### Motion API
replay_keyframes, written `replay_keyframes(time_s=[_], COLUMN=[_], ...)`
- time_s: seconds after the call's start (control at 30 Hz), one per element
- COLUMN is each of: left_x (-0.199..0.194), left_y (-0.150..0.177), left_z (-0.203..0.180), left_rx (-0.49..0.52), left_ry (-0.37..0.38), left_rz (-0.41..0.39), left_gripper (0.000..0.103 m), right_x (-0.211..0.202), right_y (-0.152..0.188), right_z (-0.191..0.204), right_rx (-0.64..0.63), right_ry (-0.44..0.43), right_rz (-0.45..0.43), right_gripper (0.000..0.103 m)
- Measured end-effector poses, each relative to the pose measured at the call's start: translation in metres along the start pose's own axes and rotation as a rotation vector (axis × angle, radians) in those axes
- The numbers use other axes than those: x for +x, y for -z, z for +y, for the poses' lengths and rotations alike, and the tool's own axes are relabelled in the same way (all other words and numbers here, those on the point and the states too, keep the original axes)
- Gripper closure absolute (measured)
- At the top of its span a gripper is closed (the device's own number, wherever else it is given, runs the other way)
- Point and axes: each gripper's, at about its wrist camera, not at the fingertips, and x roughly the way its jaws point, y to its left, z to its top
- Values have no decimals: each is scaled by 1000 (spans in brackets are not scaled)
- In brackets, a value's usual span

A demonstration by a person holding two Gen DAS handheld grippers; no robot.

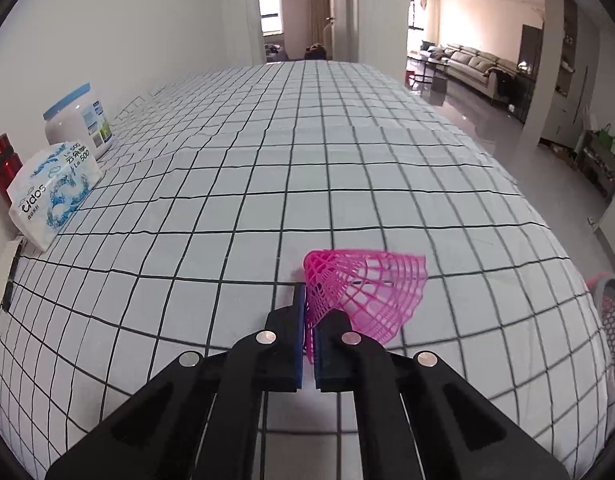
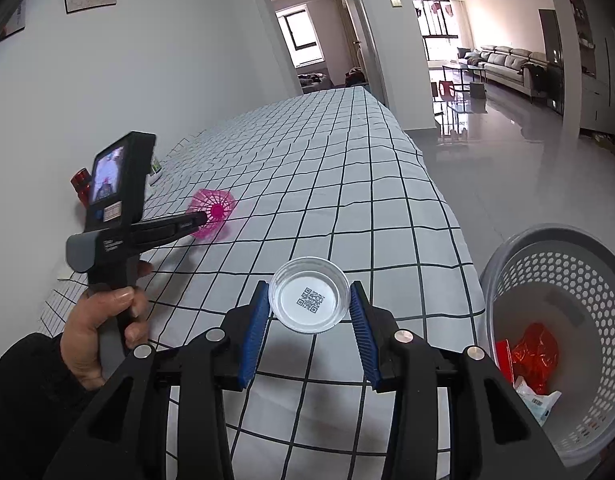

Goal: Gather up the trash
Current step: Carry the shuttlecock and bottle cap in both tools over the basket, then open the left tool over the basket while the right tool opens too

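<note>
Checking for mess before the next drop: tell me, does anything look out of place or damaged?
Nothing spilled. The pink mesh cone, pinched in the left gripper, looks squashed flat at the grip. The clear lid sits between the right gripper fingers, seemingly undamaged.

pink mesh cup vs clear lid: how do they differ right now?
The pink mesh cup is an openwork cone; the clear lid is a flat solid disc with a QR code.
The left gripper pinches the cup's wall; the right gripper grips the lid across its rim.
Shared: both are held above the checked tablecloth, outside the basket.
</note>
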Motion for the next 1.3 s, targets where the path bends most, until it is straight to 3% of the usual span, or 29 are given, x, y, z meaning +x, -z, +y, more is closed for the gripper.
replay_keyframes(time_s=[0.3,0.83,1.03,1.3], left_x=[-54,-117,-123,-106], left_y=[14,50,70,83], left_z=[-32,-184,-239,-290], left_rx=[51,242,308,355], left_ry=[96,331,410,420], left_rz=[-57,-81,-40,8], left_gripper=[99,99,99,96], right_x=[-16,-91,-108,-106], right_y=[10,39,58,64], right_z=[-20,-122,-170,-206], right_rx=[31,159,233,268], right_ry=[29,221,277,291], right_rz=[-20,-117,-115,-96], right_gripper=[63,63,63,63])
